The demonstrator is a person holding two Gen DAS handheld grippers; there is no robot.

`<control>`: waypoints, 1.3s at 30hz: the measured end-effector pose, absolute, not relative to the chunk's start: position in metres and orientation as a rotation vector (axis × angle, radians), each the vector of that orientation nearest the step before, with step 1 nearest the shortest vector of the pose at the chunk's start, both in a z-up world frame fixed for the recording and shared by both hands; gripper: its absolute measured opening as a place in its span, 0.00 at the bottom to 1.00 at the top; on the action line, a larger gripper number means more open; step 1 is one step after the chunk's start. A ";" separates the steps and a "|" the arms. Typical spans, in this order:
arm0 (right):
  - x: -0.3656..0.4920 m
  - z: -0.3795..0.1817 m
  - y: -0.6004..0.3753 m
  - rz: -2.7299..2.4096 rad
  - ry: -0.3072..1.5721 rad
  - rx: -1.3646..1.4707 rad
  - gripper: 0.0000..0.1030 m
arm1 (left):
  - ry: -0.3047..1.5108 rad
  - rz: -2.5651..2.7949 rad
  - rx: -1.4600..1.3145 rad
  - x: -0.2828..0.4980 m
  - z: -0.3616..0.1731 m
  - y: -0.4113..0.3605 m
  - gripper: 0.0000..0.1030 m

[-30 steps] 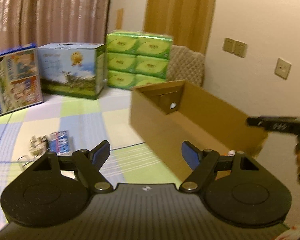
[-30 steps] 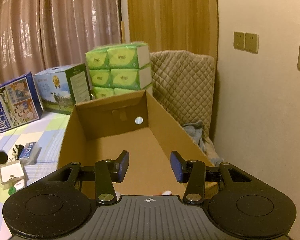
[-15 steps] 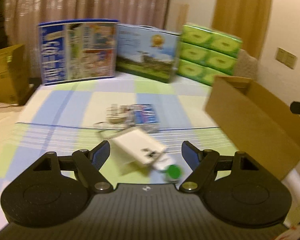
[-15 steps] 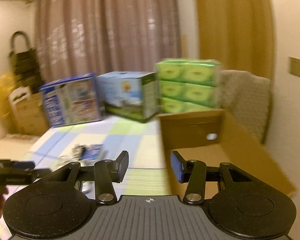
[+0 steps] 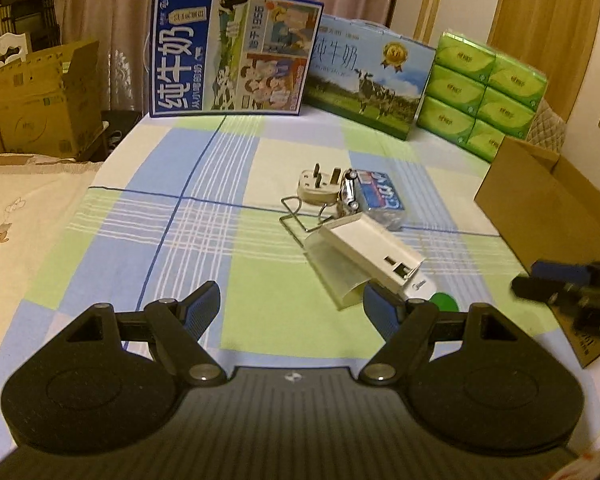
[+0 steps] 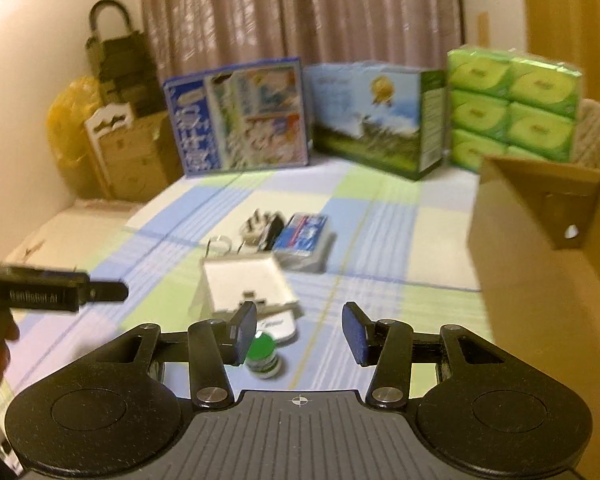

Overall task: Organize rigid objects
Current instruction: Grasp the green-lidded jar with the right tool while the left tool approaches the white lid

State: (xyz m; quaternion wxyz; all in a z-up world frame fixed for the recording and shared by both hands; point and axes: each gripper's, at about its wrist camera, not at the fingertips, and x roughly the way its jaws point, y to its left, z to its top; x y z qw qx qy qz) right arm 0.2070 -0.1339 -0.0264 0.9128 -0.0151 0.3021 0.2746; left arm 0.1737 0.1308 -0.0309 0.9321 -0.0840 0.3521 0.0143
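Note:
A small pile lies on the checked bedspread: a white flip-lid box (image 5: 364,252), a green-capped little jar (image 5: 444,302), a blue packet (image 5: 380,196), a beige plug (image 5: 318,188) and a wire clip (image 5: 296,216). My left gripper (image 5: 292,308) is open and empty, low over the cloth, with the pile just ahead and to its right. My right gripper (image 6: 300,336) is open too, nothing between its fingers. The green-capped jar (image 6: 264,354) stands right beside its left finger, behind it the white box (image 6: 248,280) and the blue packet (image 6: 304,236).
An open cardboard box (image 6: 540,240) stands at the right of the bed. Milk cartons (image 5: 232,52) and green tissue packs (image 5: 484,92) line the far edge. More cardboard boxes (image 5: 44,96) stand off the bed at the left. Bare bedspread (image 5: 160,208) stretches to the left.
Both views have swung left, away from the open cardboard box and down toward the pile on the bedspread. Neither gripper's jaws have visibly changed and both stay empty.

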 end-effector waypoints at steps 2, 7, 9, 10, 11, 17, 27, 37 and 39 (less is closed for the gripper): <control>0.209 -0.039 -0.126 0.585 0.666 -0.044 0.43 | 0.737 0.021 -0.168 0.179 -0.035 0.128 0.73; 0.215 -0.054 -0.109 0.632 0.702 -0.085 0.43 | 0.765 -0.008 -0.153 0.187 -0.046 0.117 0.73; 0.219 -0.058 -0.104 0.639 0.711 -0.084 0.43 | 0.777 -0.017 -0.139 0.189 -0.048 0.113 0.73; 0.222 -0.061 -0.102 0.637 0.719 -0.082 0.43 | 0.780 -0.020 -0.133 0.190 -0.049 0.111 0.73; 0.225 -0.063 -0.099 0.637 0.728 -0.080 0.43 | 0.782 -0.023 -0.130 0.190 -0.050 0.110 0.73; 0.236 -0.075 -0.085 0.650 0.766 -0.093 0.43 | 0.792 -0.024 -0.134 0.193 -0.053 0.111 0.73; 0.249 -0.092 -0.073 0.628 0.812 -0.118 0.36 | 0.790 -0.017 -0.156 0.194 -0.051 0.116 0.73; 0.253 -0.069 -0.094 0.552 0.782 -0.036 0.25 | 0.785 -0.102 -0.065 0.207 -0.047 0.094 0.73; 0.256 -0.064 -0.100 0.535 0.772 -0.021 0.25 | 0.770 -0.165 0.039 0.213 -0.045 0.084 0.74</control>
